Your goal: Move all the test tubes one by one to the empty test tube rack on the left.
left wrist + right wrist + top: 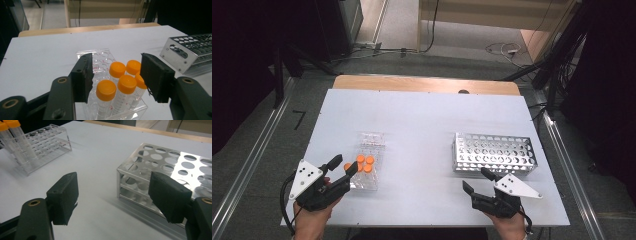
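Note:
A clear plastic rack (371, 145) stands at the table's left with several orange-capped tubes (364, 164) upright in its near end. My left gripper (345, 163) is right at that near end, open. In the left gripper view the tubes (126, 83) stand between and just beyond its spread jaws (117, 67), with no pad touching them. My right gripper (475, 178) is open and empty just in front of the near left corner of the metal rack (494, 152). The right gripper view has that corner (140, 177) between its jaws (113, 182).
The white table top (422, 115) has a wooden strip (422, 84) along its far edge. The metal rack's holes (172, 160) hold nothing. The clear rack (47, 140) and two tubes (15, 142) lie far left in the right gripper view.

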`<state>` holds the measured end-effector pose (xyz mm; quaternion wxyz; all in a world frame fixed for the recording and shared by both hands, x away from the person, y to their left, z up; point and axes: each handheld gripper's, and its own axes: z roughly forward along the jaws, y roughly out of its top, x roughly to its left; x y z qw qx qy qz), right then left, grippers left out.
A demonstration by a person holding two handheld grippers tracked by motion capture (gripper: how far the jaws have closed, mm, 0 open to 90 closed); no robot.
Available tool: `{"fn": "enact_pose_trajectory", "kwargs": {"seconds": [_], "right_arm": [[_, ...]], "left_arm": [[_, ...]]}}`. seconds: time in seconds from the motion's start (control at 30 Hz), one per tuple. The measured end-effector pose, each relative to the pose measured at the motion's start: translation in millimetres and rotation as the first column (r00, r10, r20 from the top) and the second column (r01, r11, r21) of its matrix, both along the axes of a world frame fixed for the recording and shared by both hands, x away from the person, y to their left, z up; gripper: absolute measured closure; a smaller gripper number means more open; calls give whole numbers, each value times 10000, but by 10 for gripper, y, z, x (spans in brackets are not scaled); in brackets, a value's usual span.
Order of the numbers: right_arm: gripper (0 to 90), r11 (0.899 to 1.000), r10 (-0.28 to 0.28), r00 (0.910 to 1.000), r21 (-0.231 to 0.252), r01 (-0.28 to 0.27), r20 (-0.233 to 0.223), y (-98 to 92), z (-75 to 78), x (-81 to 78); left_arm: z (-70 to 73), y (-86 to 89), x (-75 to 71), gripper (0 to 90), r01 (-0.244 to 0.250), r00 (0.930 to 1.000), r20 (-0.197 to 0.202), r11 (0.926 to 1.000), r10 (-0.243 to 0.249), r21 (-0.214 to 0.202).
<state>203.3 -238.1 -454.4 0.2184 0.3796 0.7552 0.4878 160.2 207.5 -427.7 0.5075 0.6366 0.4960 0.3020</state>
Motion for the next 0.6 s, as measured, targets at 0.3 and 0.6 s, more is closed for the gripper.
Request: {"fn": "enact_pose_trajectory", "kwargs": {"seconds": [0.3,0.6], "right_arm": [[226,9977,-662,9978,109,662,-24,-216,-8,26],[226,9951,-977,9952,119,977,-4,-326,-7,25]], "left_arm": [[-67,52,-26,332,-96,9998,-174,10000,95,-24],[-99,53,-65,298,-81,9999,-111,9999,80,-116]]}}
